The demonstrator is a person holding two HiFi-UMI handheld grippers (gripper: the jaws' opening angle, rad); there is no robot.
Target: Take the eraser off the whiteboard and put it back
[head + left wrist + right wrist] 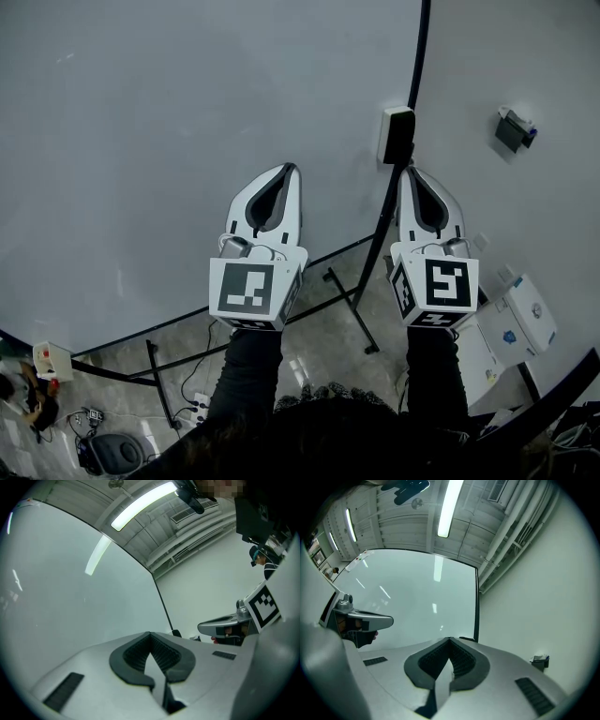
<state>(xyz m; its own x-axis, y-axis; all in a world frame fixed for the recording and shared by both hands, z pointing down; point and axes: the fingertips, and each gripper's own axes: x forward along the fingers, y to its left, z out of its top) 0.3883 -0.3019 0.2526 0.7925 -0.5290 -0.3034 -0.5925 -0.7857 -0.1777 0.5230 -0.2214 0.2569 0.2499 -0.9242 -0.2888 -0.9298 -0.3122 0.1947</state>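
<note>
**Head view.**
- Eraser (397, 135): small block, white casing, black face. It sits on the black frame at the right edge of the whiteboard (187, 141).
- Left gripper (287, 172): tongs clenched, nothing in them, tip over the board's surface.
- Right gripper (410, 172): tongs clenched, empty, tip just below the eraser and apart from it.
- Only here: white boxes (517, 322) on the floor at lower right, and the board's black stand legs.
- Small dark holder (514, 129): on the wall, right of the board.

**Left gripper view.**
- Ribbed pads meet at the tip with nothing between them.
- The right gripper shows from the side.
- Ceiling light strip (140, 502) overhead.

**Right gripper view.**
- Pads closed together, empty.
- The left gripper is at the left edge.
- The wall holder shows at lower right, with something blue in it.
</note>
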